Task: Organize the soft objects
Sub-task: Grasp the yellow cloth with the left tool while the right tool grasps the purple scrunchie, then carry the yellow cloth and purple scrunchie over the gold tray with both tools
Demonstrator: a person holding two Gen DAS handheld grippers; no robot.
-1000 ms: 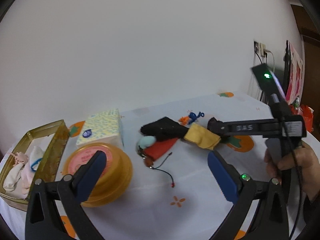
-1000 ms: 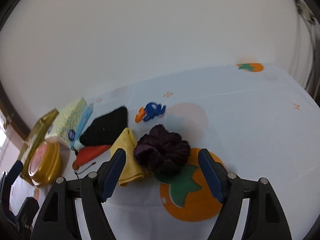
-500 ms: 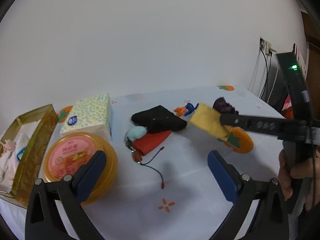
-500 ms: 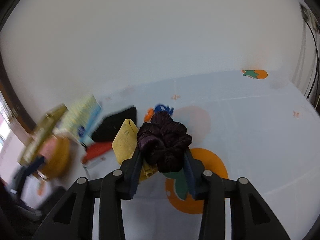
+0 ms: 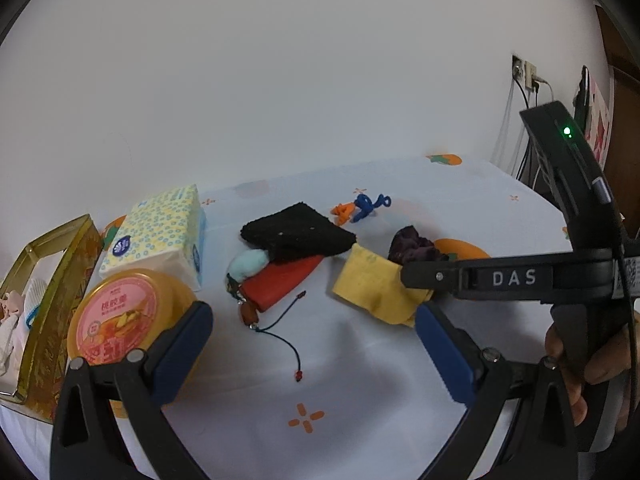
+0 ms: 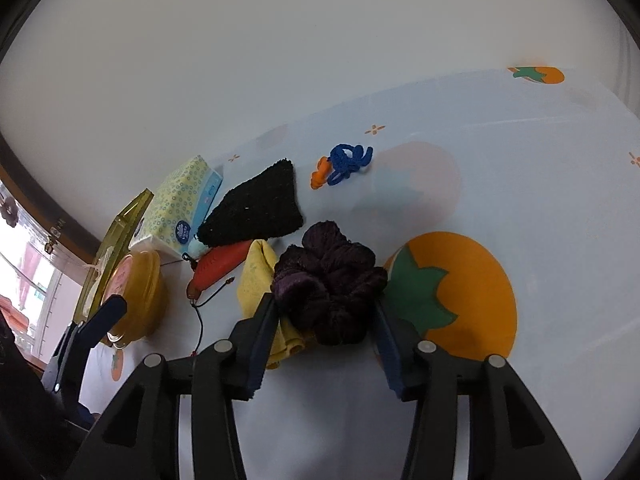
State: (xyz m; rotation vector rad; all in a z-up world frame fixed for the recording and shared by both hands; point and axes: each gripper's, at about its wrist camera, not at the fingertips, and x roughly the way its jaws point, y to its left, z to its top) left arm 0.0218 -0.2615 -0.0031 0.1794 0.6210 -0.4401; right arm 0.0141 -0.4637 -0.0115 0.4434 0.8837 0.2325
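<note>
Two claws are in our hands, and our right gripper (image 6: 326, 320) is the one at work. The fluffy dark purple hair scrunchie (image 6: 330, 280) sits right between its two blue pads. The jaws are opening a little now, but the left pad presses the fuzz and the right pad touches the other side, so we think it is gripping the scrunchie. The scrunchie is a puffy ring with lots of soft folds. It is round, so it has no long side to line up with. It looks squishy and light.

We use the scrunchie as our landmark. Touching its left side, and partly under it, lies the folded soft yellow cloth (image 6: 256, 276). Just beside its right is a big orange fruit picture (image 6: 472, 292) printed on the white tablecloth (image 6: 520, 152). Behind it, near, is the fuzzy black knitted cloth (image 6: 256, 212). Well apart to the left stands the clear gold box (image 5: 56, 280) with soft white things in it. We guess the scrunchie must go that way.

Our left gripper (image 5: 312, 340) hangs wide open with nothing in it. It is farther from the scrunchie than the right one, but nearer the box.
</note>
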